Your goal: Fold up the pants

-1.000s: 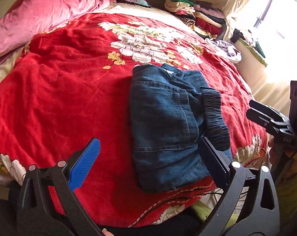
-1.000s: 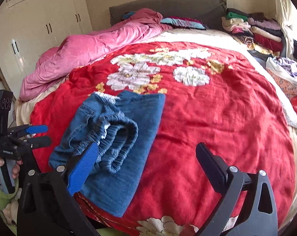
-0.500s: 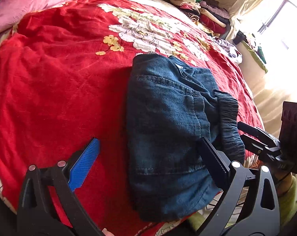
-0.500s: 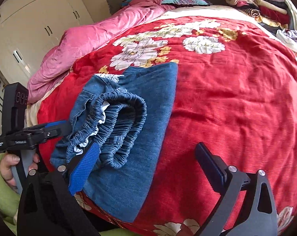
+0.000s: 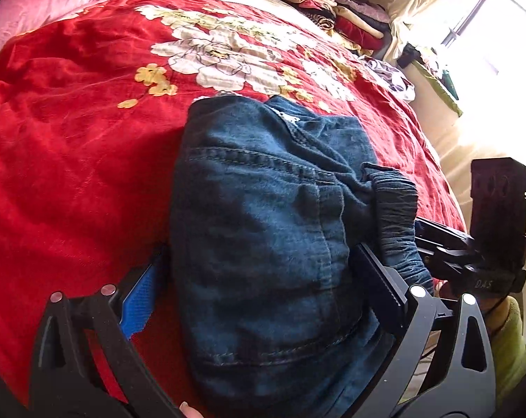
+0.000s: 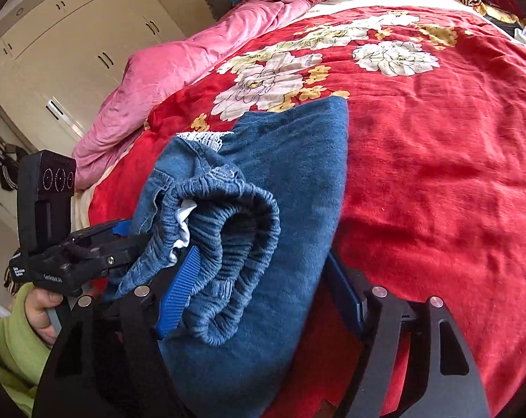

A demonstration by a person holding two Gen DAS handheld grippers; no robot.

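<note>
1. Two claws straddled the folded pants (image 5: 269, 244) on the red bedspread (image 5: 71, 181).
2. The left claw (image 5: 259, 278) was spread around the near end.
3. The right claw (image 6: 263, 289) was spread around the elastic waistband (image 6: 238, 237) and folded layers.
4. Folded clothes (image 5: 336, 10) were stacked at the bed's far right.

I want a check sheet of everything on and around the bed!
Surface: red floral blanket on the bed.
Job's things: folded denim pants, elastic waistband bunched at the near end.
Clutter: pink quilt; stacked clothes at the far corner.
Grippers: left hand-held gripper open, straddling the pants; right hand-held gripper open around them.
Cables: nothing seen.
Surroundings: cream wardrobe; bright window.
</note>
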